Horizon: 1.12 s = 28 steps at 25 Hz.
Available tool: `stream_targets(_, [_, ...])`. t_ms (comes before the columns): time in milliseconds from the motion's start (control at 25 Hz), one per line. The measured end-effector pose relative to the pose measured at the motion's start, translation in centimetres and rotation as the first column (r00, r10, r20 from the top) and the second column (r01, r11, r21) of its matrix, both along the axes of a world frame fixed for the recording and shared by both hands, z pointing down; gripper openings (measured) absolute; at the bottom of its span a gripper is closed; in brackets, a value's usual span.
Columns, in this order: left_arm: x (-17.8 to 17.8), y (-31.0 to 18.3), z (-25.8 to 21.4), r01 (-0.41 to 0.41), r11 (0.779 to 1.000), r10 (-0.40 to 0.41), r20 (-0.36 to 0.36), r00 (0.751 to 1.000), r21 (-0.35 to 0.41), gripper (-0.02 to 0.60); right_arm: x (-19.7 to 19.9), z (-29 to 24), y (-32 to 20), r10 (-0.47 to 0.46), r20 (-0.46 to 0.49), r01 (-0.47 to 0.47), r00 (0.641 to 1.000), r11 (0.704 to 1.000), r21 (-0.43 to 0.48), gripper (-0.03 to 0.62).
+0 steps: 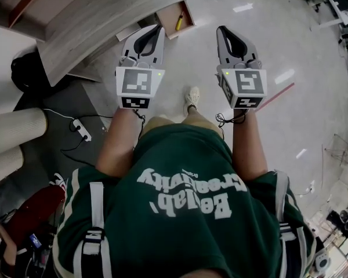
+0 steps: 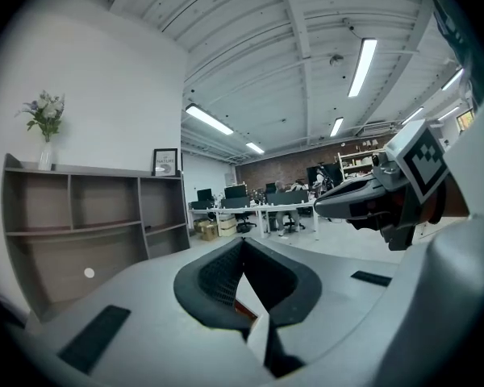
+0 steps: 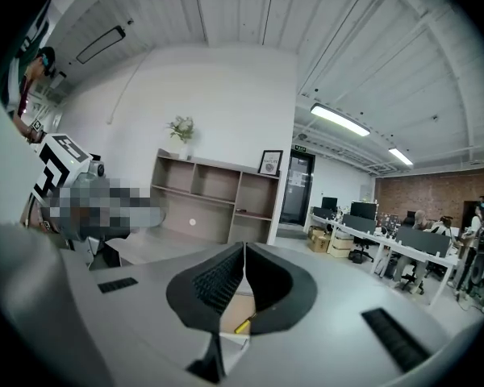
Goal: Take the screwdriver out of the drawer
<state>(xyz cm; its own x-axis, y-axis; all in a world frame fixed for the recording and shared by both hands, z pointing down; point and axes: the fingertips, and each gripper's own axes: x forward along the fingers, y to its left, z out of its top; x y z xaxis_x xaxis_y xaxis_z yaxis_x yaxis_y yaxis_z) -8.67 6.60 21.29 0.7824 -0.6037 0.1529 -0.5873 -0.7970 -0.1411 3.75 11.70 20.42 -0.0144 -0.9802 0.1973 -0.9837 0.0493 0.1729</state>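
- The left gripper (image 2: 243, 255) has its jaws pressed together at the tips, with nothing between them. Its own view shows this plainly, while the head view shows only its closed dark nose (image 1: 156, 29).
- The right gripper (image 3: 244, 252) is likewise closed tip to tip and holds nothing. In the head view it (image 1: 223, 30) is level with the left one, the two well apart.
- Only the right gripper view sees past its jaws to the task's thing. In the gap under the pads lies the yellow screwdriver (image 3: 242, 326) on the tan bottom of the drawer (image 3: 228, 313).
- The left gripper view shows no screwdriver, only a reddish-brown edge in the same gap.
- The head view places them: the drawer (image 1: 191, 16) stands pulled open ahead of and between both grippers, neither touching it. The screwdriver (image 1: 179, 21) lies inside.
- Each gripper view catches the other gripper off to its side.
- Both gripper views show an open shelf unit (image 3: 210, 193) against the white wall, with a vase of flowers (image 2: 45, 127) on top.
- The head view alone shows the person's shoe (image 1: 191, 97) on the pale floor (image 1: 290, 45).
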Motion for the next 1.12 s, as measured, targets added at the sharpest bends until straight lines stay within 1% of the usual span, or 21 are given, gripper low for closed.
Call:
stream_targets(120, [2.2, -2.1, 0.1, 0.032, 0.999, -0.032, 0.003, 0.999, -0.003, 0.017, 2.5, 0.3, -2.5, -0.029, 0.008, 0.029, 1.000, 1.000, -0.003, 0.034])
stream_targets(360, [6.3, -6.2, 1.3, 0.114, 0.993, -0.114, 0.013, 0.993, -0.005, 0.017, 6.5, 1.5, -7.6, -0.118, 0.015, 0.118, 0.993, 0.993, -0.007, 0.034])
stream_targets(520, [8.8, -8.4, 2.3, 0.153, 0.988, -0.153, 0.021, 0.988, 0.000, 0.017, 9.0, 2.0, -10.0, -0.158, 0.015, 0.158, 0.987, 0.987, 0.006, 0.034])
stream_targets(720, [11.5, -9.9, 2.9, 0.200, 0.980, -0.200, 0.036, 0.979, 0.006, 0.017, 12.3, 2.8, -11.8, -0.189, 0.046, 0.189, 0.981, 0.982, 0.011, 0.034])
stream_targets(880, [13.0, -10.8, 4.0, 0.212, 0.977, -0.212, 0.060, 0.976, 0.000, 0.017, 13.8, 4.0, -13.0, -0.199, 0.081, 0.199, 0.977, 0.980, 0.015, 0.034])
stream_targets(1040, [14.2, -12.4, 5.6, 0.199, 0.980, -0.198, 0.091, 0.976, -0.009, 0.017, 14.6, 5.5, -14.5, -0.200, 0.102, 0.200, 0.975, 0.980, 0.003, 0.034])
stream_targets(1120, [14.6, -13.4, 6.5, 0.190, 0.981, -0.187, 0.088, 0.978, -0.027, 0.017, 14.9, 6.4, -15.3, -0.188, 0.110, 0.190, 0.976, 0.982, -0.003, 0.034])
